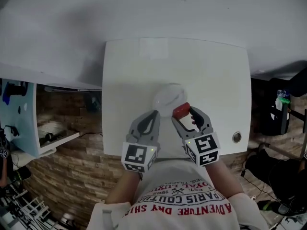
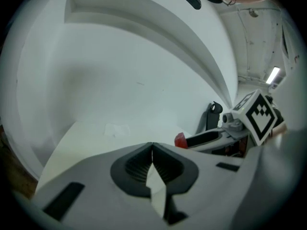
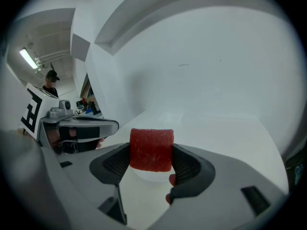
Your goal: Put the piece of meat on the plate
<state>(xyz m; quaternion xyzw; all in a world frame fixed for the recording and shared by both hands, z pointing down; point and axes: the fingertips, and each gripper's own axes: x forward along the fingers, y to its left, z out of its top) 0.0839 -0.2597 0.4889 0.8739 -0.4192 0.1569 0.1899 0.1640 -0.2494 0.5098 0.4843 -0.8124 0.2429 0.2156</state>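
Right gripper [image 1: 184,114] fingers clamp the meat [image 3: 151,149], held over the plate [image 1: 165,96] edge. Left gripper [image 2: 152,146] fingers pressed together, empty. Risk: released this near the rim, meat could roll onto the tabletop [image 1: 124,80].

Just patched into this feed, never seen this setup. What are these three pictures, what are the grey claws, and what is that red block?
There is no robot arm: a person holds a two-jaw gripper in each hand. The head view comes from a camera on the person's head, looking down at a white table. The other two views come from cameras riding on each gripper, looking along its jaws. The left gripper is shut and empty. The right gripper is shut on the red block, the piece of meat, at the near edge of the white plate.
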